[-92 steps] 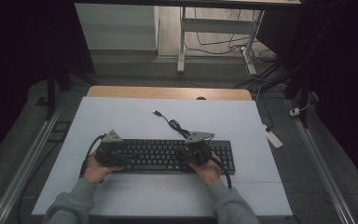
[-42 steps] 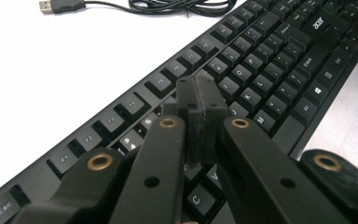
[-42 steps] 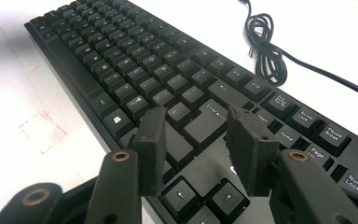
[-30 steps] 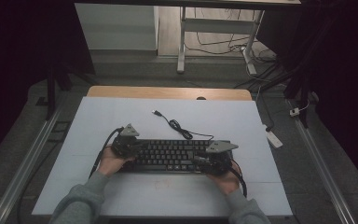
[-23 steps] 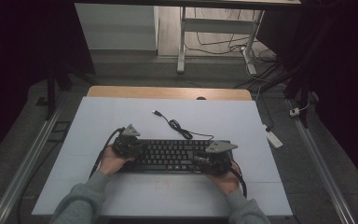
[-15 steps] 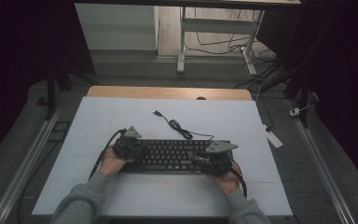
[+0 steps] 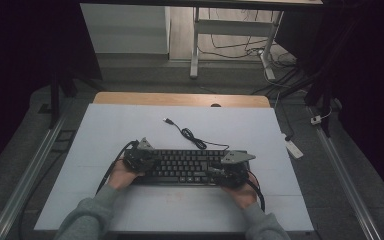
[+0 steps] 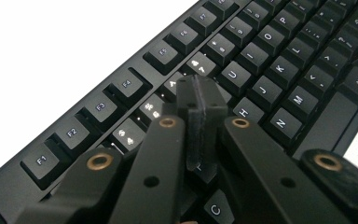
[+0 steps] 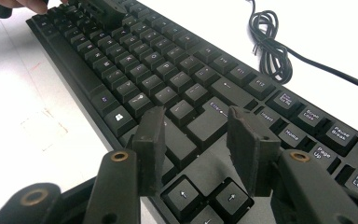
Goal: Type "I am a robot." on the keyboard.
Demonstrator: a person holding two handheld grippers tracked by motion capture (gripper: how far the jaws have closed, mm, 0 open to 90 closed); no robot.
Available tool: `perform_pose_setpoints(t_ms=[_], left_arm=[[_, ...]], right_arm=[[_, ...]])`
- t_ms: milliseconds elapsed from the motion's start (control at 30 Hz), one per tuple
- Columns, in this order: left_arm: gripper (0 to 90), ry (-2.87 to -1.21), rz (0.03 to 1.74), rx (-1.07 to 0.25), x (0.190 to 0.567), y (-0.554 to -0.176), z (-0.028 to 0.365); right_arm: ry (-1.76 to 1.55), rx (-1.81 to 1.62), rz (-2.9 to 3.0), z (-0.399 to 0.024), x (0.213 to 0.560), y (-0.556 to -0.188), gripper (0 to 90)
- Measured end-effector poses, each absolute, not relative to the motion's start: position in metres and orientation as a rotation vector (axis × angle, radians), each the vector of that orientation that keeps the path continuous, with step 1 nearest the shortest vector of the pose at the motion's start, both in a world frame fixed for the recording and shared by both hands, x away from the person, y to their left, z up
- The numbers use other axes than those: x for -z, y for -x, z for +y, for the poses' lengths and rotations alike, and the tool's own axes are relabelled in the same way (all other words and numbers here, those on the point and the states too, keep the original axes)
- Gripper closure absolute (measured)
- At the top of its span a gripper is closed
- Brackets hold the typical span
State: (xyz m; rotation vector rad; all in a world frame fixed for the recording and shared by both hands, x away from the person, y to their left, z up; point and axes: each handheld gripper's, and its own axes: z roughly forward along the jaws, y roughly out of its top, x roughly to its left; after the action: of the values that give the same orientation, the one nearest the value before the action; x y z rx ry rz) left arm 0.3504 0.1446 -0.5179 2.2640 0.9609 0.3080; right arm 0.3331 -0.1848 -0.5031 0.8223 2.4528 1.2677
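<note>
Keyboard (image 7: 185, 166), flat matte black plastic, square keys; left tongs (image 8: 200, 126) pressed together; right tongs (image 9: 193, 149) spread above it.

The keyboard (image 8: 270, 70) is matt black plastic with smooth keycaps. The table (image 7: 130, 125) has a smooth, pale matt top; its far edge strip looks wooden.

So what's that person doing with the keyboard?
A person holds a gripper in each hand over a black keyboard on a white table. The left gripper is shut, its tip down among the letter keys. The right gripper is open over the keys near Enter, holding nothing. The keyboard's cable lies coiled on the table behind it.
</note>
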Motion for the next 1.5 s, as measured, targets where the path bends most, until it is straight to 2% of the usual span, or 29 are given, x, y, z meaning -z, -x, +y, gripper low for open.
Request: perform_pose_setpoints(t_ms=[233,300,367,600,767,967,1367,1500], left_arm=[[88.4,-2.179,0.959,-0.314,0.509,-0.347,0.15],[84.7,-2.144,0.951,-0.309,0.504,-0.345,0.153],[78.1,-2.129,0.954,-0.308,0.501,-0.343,0.156],[46.2,-2.035,1.013,-0.271,0.491,-0.331,0.169],[34.8,-1.998,1.024,-0.267,0.487,-0.316,0.183],[30.5,-1.986,1.051,-0.268,0.492,-0.301,0.194],[29.7,-1.984,1.051,-0.303,0.498,-0.286,0.204],[29.5,-1.991,1.052,-0.303,0.501,-0.286,0.206]], right_arm=[[-0.821,-1.27,2.449,-0.184,0.503,-0.333,57.1],[-0.82,-1.272,2.448,-0.185,0.503,-0.333,57.0],[-0.819,-1.276,2.449,-0.185,0.503,-0.333,57.0],[-0.815,-1.281,2.441,-0.188,0.5,-0.333,56.9],[-0.822,-1.277,2.432,-0.19,0.499,-0.334,56.7],[-0.823,-1.289,2.43,-0.191,0.499,-0.335,56.5],[-0.8,-1.299,2.426,-0.188,0.495,-0.336,56.6],[-0.778,-1.315,2.441,-0.181,0.493,-0.339,59.7]])
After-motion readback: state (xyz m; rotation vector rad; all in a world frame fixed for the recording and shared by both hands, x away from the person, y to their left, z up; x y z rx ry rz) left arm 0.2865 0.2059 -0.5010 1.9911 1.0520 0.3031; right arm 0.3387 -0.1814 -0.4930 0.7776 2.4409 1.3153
